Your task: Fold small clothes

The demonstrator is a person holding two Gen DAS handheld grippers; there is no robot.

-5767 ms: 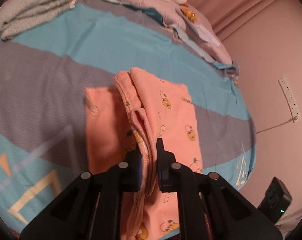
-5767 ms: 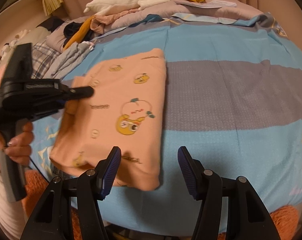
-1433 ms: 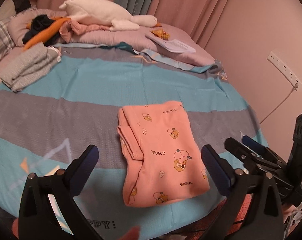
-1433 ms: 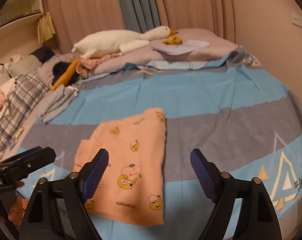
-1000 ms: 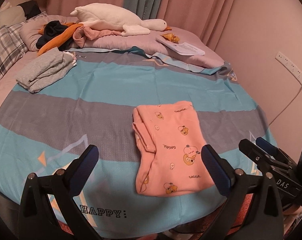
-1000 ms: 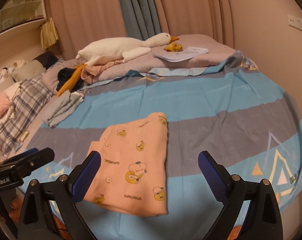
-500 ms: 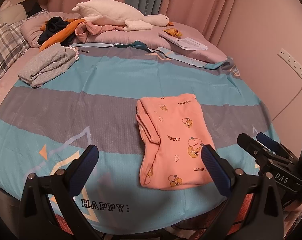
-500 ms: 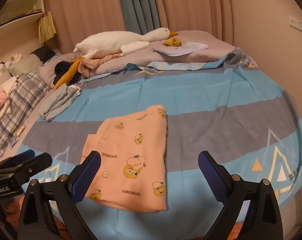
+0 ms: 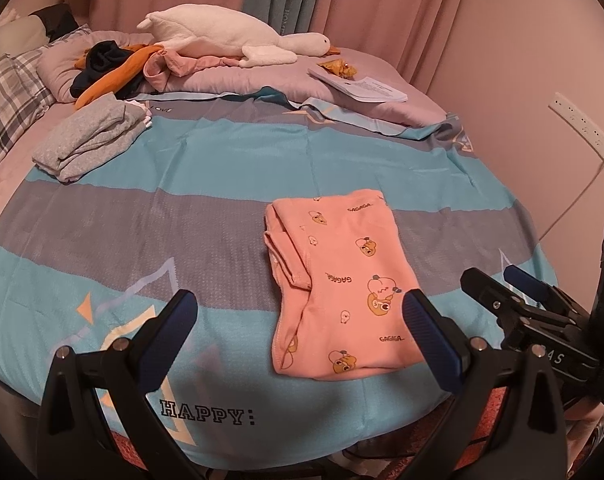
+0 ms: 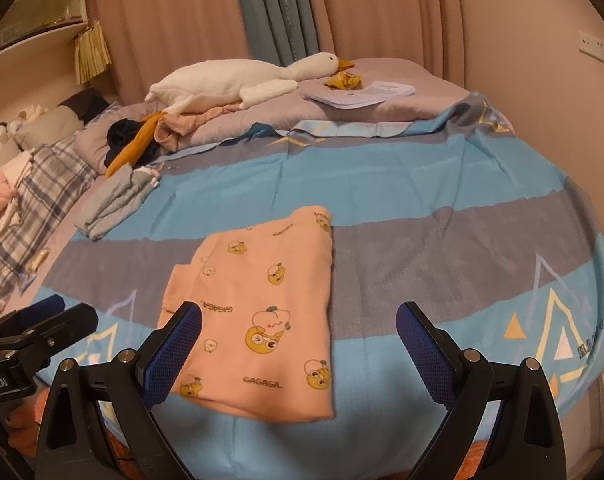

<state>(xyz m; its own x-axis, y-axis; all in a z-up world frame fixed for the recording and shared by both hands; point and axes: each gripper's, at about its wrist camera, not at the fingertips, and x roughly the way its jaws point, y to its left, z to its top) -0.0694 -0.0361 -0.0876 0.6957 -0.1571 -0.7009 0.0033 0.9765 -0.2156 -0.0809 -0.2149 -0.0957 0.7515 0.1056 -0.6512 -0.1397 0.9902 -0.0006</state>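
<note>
A folded pink garment with cartoon prints lies flat near the front edge of the bed; it also shows in the right wrist view. My left gripper is open and empty, held back from the bed, level with the garment's near end. My right gripper is open and empty, also pulled back above the garment's near edge. The right gripper also shows in the left wrist view, and the left gripper in the right wrist view.
A blue and grey striped sheet covers the bed. A folded grey garment lies at the far left. A loose clothes pile, a white goose plush and papers lie on the pillows. A wall with a power strip stands at right.
The left gripper let go of the garment's folded edge and opened wide. Both grippers drew back from the bed; in the last half second the views hardly shifted.
</note>
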